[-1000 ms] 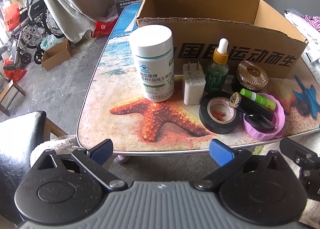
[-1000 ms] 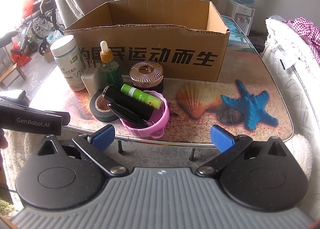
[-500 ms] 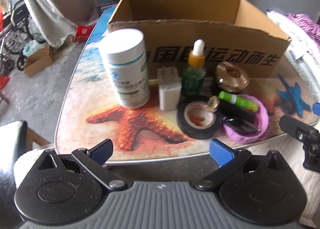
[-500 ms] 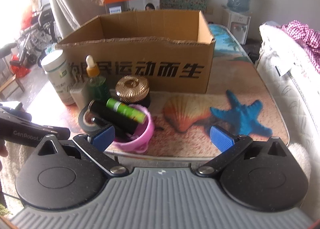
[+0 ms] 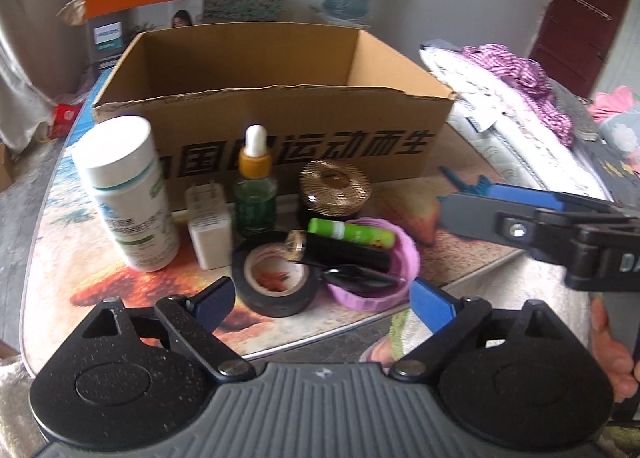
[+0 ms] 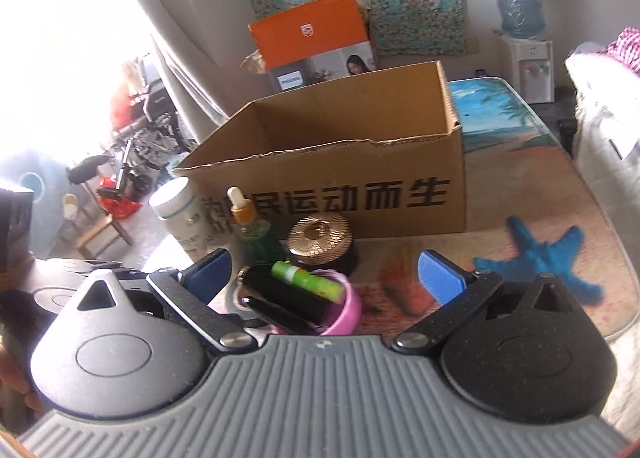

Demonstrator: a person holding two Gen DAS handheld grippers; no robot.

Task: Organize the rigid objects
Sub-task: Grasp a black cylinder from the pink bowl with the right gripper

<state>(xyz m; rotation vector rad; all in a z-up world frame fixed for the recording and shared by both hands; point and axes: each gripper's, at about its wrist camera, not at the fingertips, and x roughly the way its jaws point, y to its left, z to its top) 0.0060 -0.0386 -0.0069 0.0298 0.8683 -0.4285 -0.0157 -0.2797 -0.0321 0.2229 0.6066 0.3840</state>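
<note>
An open cardboard box [image 5: 280, 114] stands on the beach-print table [image 5: 80, 282]. In front of it are a white pill bottle [image 5: 128, 194], a white charger plug [image 5: 209, 230], a green dropper bottle [image 5: 255, 194], a gold-lidded jar [image 5: 334, 188], a black tape roll [image 5: 280, 282] and a pink bowl [image 5: 404, 258] with a green tube [image 5: 350, 232] and dark items. My left gripper [image 5: 324, 300] is open, just short of the tape and bowl. My right gripper [image 6: 324, 278] is open, right above the pink bowl [image 6: 348, 308]; it also shows in the left wrist view [image 5: 500, 210].
An orange Philips box [image 6: 312, 42] stands behind the cardboard box [image 6: 340, 162]. A water dispenser [image 6: 520, 30] is at the back right. A bed with white and pink cloth [image 5: 512, 98] lies to the right. A wheelchair and clutter [image 6: 136, 130] are on the floor at left.
Both grippers have moved forward and tilted up toward the objects. My right gripper has come in over the pink bowl. Both stay open.
</note>
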